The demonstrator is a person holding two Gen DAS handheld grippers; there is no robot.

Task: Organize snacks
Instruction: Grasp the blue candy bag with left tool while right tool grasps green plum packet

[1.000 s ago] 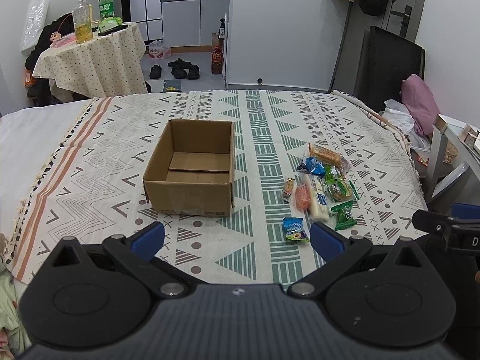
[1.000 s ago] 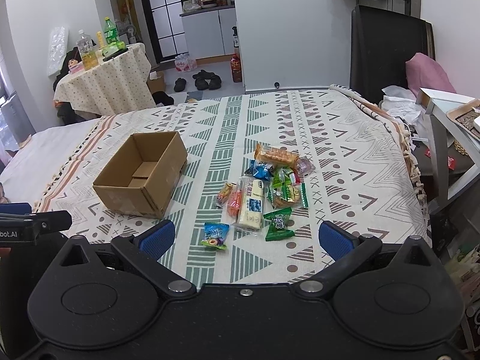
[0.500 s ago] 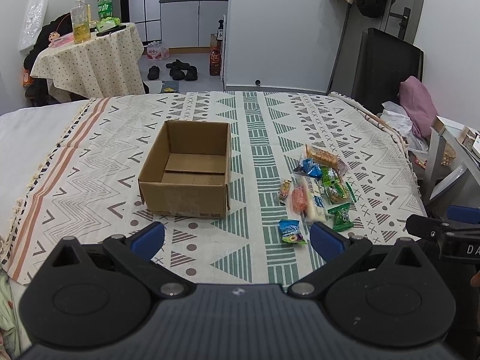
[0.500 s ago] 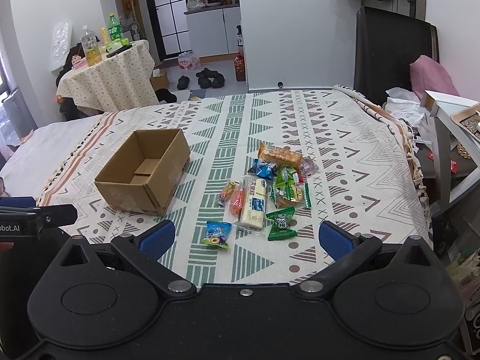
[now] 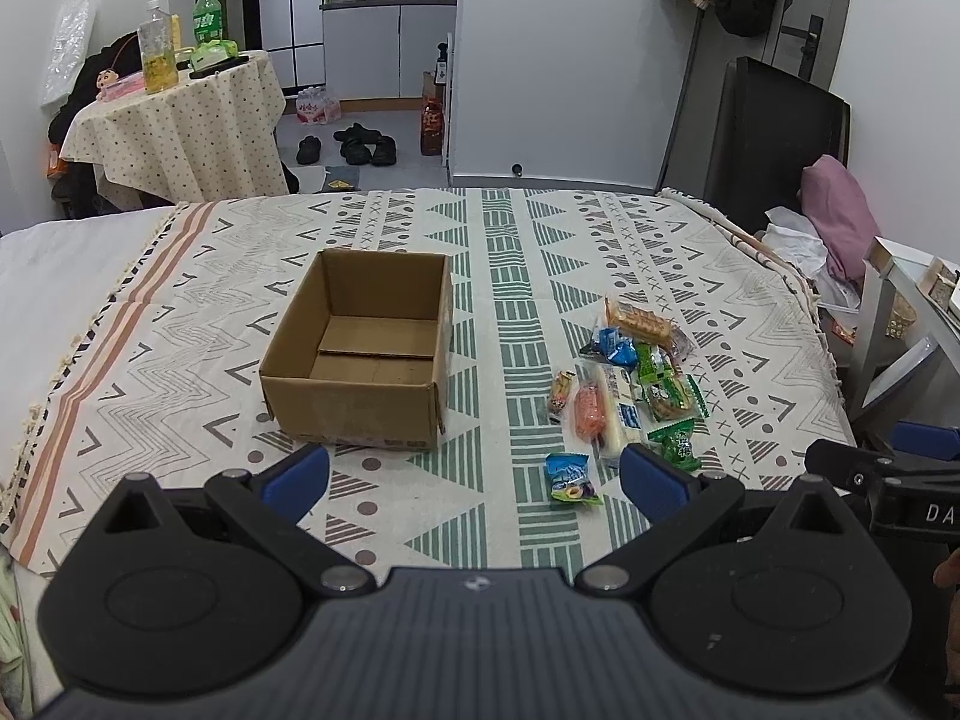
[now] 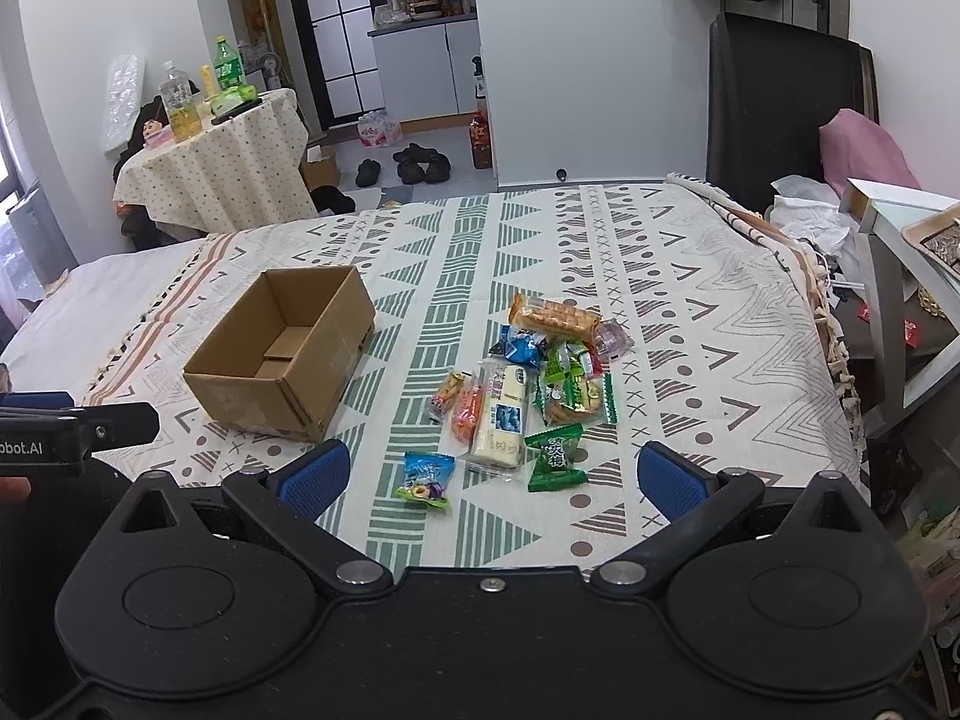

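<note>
Both grippers stand with jaws spread wide and nothing between them. Left gripper [image 5: 474,474] hovers above the near edge of the patterned blanket [image 5: 516,240]; right gripper [image 6: 489,474] hovers beside it at similar height.

Change over the last second: both wrist views have risen and pulled back slightly, so the bed surface sits lower in each view. No snack has moved and the jaw opening has not changed. Judgement: the task is at its start, with the approach not yet committed.

Layout, left to right:

1. Cardboard box [image 5: 360,354] lies open-topped and empty, ahead of the left gripper and slightly left of its centre line. In the right wrist view the same box [image 6: 282,354] sits well to the left.
2. A bare strip of blanket separates the box from the snacks.
3. Snack pile [image 6: 528,384] lies ahead of the right gripper, near its centre line. Nearest items: blue packet [image 6: 425,479], then green packet [image 6: 555,458]. Behind these lie the long white bar [image 6: 503,417], with an orange packet [image 6: 467,413] touching its left side, and the bread packet [image 6: 555,317] at the far end.

Judgement: the blue packet is the easiest first pick for the right gripper, since it lies apart from the rest.
</note>
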